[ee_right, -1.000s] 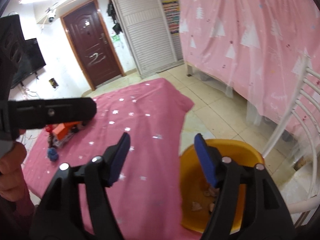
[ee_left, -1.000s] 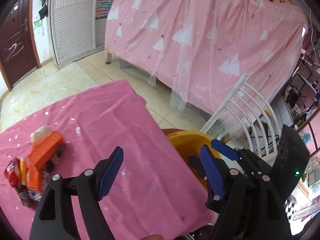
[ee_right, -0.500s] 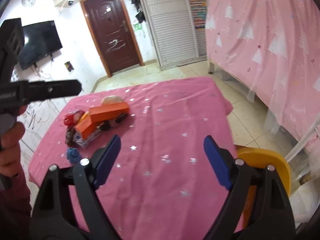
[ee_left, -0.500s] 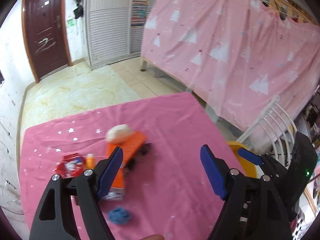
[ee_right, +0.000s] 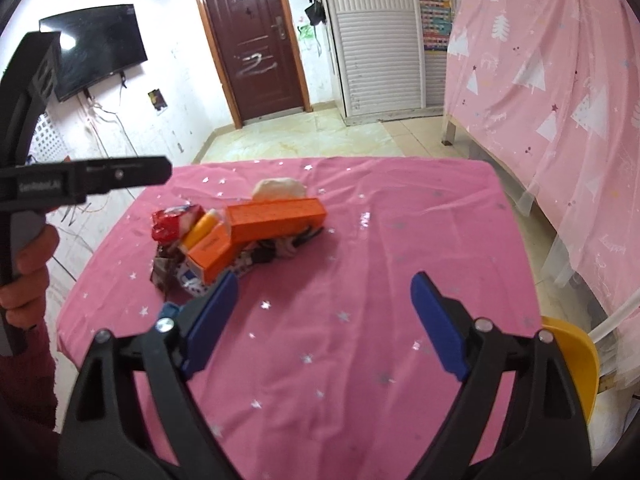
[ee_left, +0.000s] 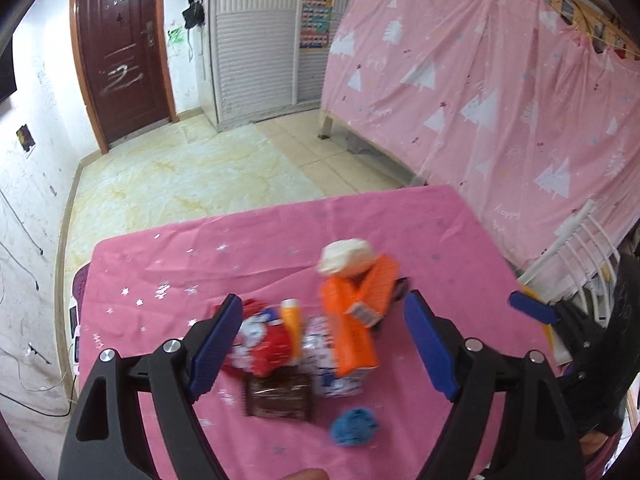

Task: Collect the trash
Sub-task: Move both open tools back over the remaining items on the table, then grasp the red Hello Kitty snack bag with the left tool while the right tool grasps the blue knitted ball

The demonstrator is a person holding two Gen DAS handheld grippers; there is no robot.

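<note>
A trash pile lies on the pink tablecloth (ee_left: pixel 168 264): two orange boxes (ee_left: pixel 354 320), a red wrapper (ee_left: pixel 264 340), a brown wrapper (ee_left: pixel 278 398), a white crumpled wad (ee_left: pixel 346 256) and a blue crumpled ball (ee_left: pixel 354 432). My left gripper (ee_left: pixel 320 344) is open and empty, hovering over the pile. My right gripper (ee_right: pixel 324 324) is open and empty over the cloth (ee_right: pixel 380 240), right of the orange boxes (ee_right: pixel 276 218) and red wrapper (ee_right: pixel 170 224). The yellow bin (ee_right: pixel 576 360) sits at the table's right edge.
A white chair (ee_left: pixel 580 256) stands right of the table beside the bin. A bed draped in pink fabric (ee_left: pixel 500 92) fills the right side. Tiled floor (ee_left: pixel 180 176), a brown door (ee_right: pixel 252 40) and a wall television (ee_right: pixel 96 48) lie beyond the table.
Both grippers have swung left, away from the yellow bin and toward the trash pile. The pile now sits between my left gripper's fingers; the bin has slid to the right edge.
</note>
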